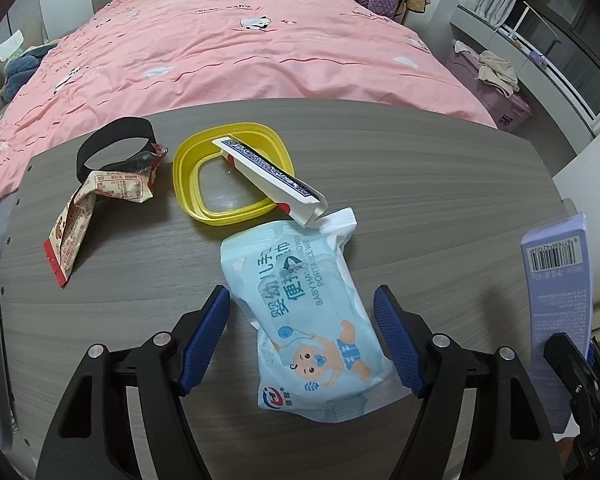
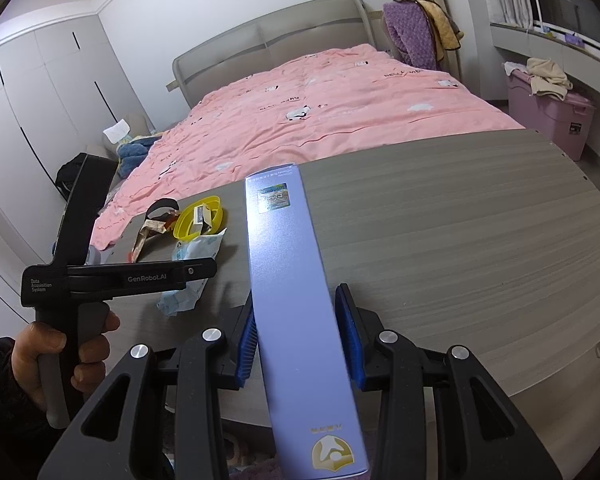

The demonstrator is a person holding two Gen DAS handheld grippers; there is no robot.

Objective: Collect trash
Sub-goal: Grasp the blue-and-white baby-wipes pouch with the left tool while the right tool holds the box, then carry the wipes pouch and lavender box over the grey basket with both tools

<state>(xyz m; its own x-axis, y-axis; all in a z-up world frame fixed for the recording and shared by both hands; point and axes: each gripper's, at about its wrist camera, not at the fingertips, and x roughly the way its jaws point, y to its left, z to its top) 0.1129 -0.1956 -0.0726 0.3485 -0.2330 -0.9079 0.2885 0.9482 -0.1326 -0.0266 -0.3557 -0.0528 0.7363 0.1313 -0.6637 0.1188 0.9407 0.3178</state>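
Blue-padded jaws straddled a baby-wipes pack on a grey woodgrain table as trash collection went on.

Low in the left wrist view, the left gripper [image 1: 302,340] stood wide around the wipes pack [image 1: 308,320], pads apart from it; a centred, square squeeze across the soft middle looked the best grip. The right gripper [image 2: 300,332] was clamped on a tall lilac box [image 2: 290,280]. Farther up the frame lay a yellow lid [image 1: 188,176], a tube [image 1: 268,172] and a crumpled snack wrapper [image 1: 96,208].
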